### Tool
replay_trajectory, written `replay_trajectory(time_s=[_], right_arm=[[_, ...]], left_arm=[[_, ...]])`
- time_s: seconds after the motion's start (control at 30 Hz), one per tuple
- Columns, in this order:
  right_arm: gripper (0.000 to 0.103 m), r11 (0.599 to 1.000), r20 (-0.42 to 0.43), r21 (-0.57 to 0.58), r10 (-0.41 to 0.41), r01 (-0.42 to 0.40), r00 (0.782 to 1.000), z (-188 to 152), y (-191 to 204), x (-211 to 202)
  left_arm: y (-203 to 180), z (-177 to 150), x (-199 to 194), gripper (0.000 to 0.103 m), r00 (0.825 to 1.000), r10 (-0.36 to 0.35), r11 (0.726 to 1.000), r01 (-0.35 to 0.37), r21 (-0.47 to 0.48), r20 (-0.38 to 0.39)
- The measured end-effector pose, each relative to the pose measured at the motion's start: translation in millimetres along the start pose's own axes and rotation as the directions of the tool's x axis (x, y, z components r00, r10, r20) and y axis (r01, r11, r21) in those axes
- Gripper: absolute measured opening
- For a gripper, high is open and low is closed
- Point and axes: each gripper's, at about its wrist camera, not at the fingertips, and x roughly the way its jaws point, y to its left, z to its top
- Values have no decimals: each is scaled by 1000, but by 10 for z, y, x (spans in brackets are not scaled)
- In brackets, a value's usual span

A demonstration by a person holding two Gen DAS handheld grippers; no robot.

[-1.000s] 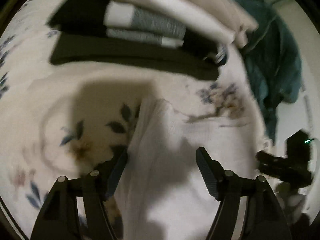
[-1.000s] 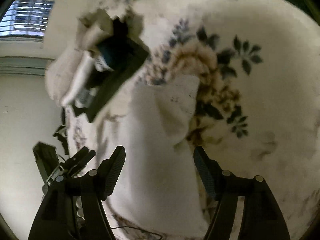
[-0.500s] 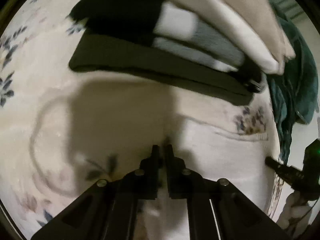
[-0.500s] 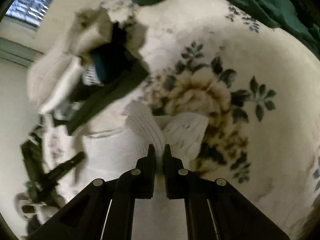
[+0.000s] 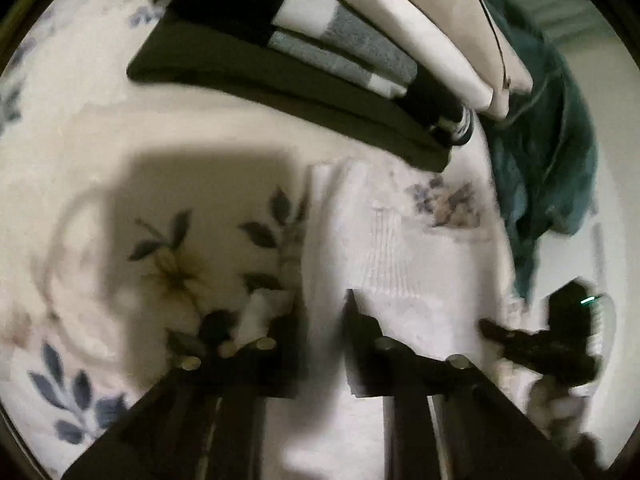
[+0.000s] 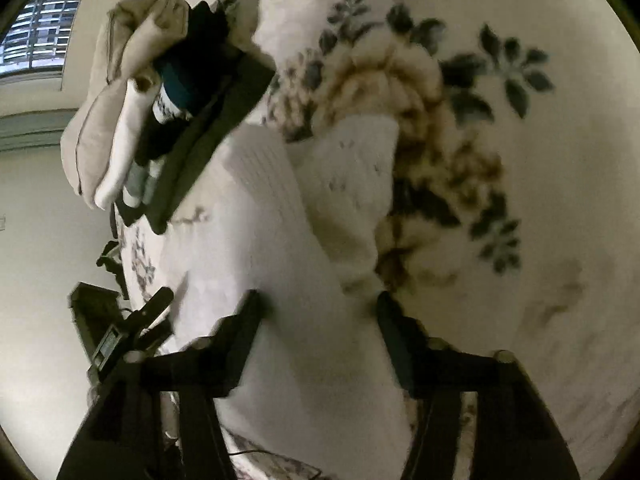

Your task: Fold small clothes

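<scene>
Left wrist: my left tongs (image 5: 324, 316) stand released, jaws parted over the white knit garment (image 5: 384, 248), which lies straight ahead on the floral bedspread (image 5: 80, 128).

Right wrist: right tongs (image 6: 316, 312) released too, garment (image 6: 280, 216) between and beyond them. I'd regrip both corners evenly.

Count: one white ribbed knit garment (image 5: 384, 248) laid flat, one stack of folded clothes (image 5: 320, 52) holding at least five layers, one crumpled teal cloth (image 5: 544, 152), one floral-print bedspread (image 6: 500, 160), two black two-finger grippers, left (image 5: 324, 316) and right (image 6: 316, 312).
</scene>
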Motion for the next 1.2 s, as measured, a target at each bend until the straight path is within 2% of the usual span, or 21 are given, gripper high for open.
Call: replay_trajectory(time_s=[0.07, 0.13, 0.23, 0.33, 0.37, 0.43, 0.47, 0.53, 0.57, 0.63, 0.67, 0.7, 0.77, 0.87, 0.97, 1.03, 1.07, 1.1, 1.13, 1.17, 1.2], right_arm=[[19, 999, 39, -47, -20, 22, 999, -56, 73, -31], [10, 995, 104, -65, -66, 73, 992, -51, 114, -125], [7, 996, 127, 9, -89, 89, 988, 56, 0, -122], [8, 998, 92, 6, -65, 65, 994, 88, 58, -39], [12, 998, 79, -9, -60, 61, 995, 97, 101, -48], [19, 999, 68, -12, -51, 52, 996, 127, 114, -101], [33, 999, 69, -17, -48, 50, 996, 156, 139, -105], [45, 998, 106, -40, -43, 47, 993, 266, 191, -131], [47, 998, 107, -53, -39, 45, 993, 357, 221, -99], [47, 998, 70, -62, -22, 27, 997, 485, 260, 35], [43, 998, 63, -66, -15, 19, 998, 523, 269, 88], [7, 996, 83, -84, -21, 28, 996, 552, 291, 118], [9, 991, 116, -123, -31, 46, 993, 560, 379, 90], [8, 984, 184, -132, -91, 116, 979, 595, 396, 11], [8, 986, 108, -98, -123, 134, 986, 660, 292, 218], [9, 985, 101, -106, -124, 135, 987, 665, 323, 266], [15, 987, 96, -104, -114, 124, 989, 665, 336, 248], [33, 990, 81, -99, -97, 105, 992, 660, 348, 218], [43, 992, 63, -99, -77, 83, 995, 619, 342, 140], [60, 993, 61, -104, -55, 61, 997, 580, 333, 84], [80, 993, 61, -113, -25, 31, 998, 495, 304, -18]], left_arm=[[46, 1, -69, 11, 999, 30, 999, -29, -16, 43], [181, 5, -26, 8, 998, 55, 997, -53, -54, 34], [210, -21, 31, 8, 997, 82, 996, -81, -30, 9], [157, 34, -55, 11, 1000, 4, 997, -4, -73, 5], [101, 80, -18, 20, 1000, -8, 996, 8, -84, 4], [59, 199, -25, 49, 1000, -21, 998, 22, -63, 15], [25, 255, 19, 57, 1000, -9, 999, 10, -47, 16], [-59, 383, 158, 57, 1000, 0, 1000, 0, -10, 3], [-113, 418, 227, 54, 1000, 18, 1000, -18, 12, -2], [-286, 437, 340, 4, 998, 62, 992, -63, 112, 12], [-346, 416, 376, 6, 996, 94, 986, -95, 137, 12], [-381, 400, 352, 6, 993, 115, 980, -119, 159, 33], [-331, 400, 270, 6, 984, 160, 974, -169, 147, 74], [-18, 418, 289, 6, 984, 175, 983, -177, 49, 37], [26, 363, 306, 7, 985, 170, 984, -169, 60, -4], [55, 336, 226, 11, 993, 117, 993, -116, 27, -31], [84, 308, 132, 18, 997, 78, 997, -78, -4, -30], [91, 280, 68, 35, 998, 59, 998, -60, -20, -26], [117, 229, -39, 47, 1000, 19, 999, -19, -39, -15], [164, 133, -174, 77, 999, -41, 997, 41, -66, 1], [208, 25, -268, 87, 997, -72, 993, 73, -98, 13]])
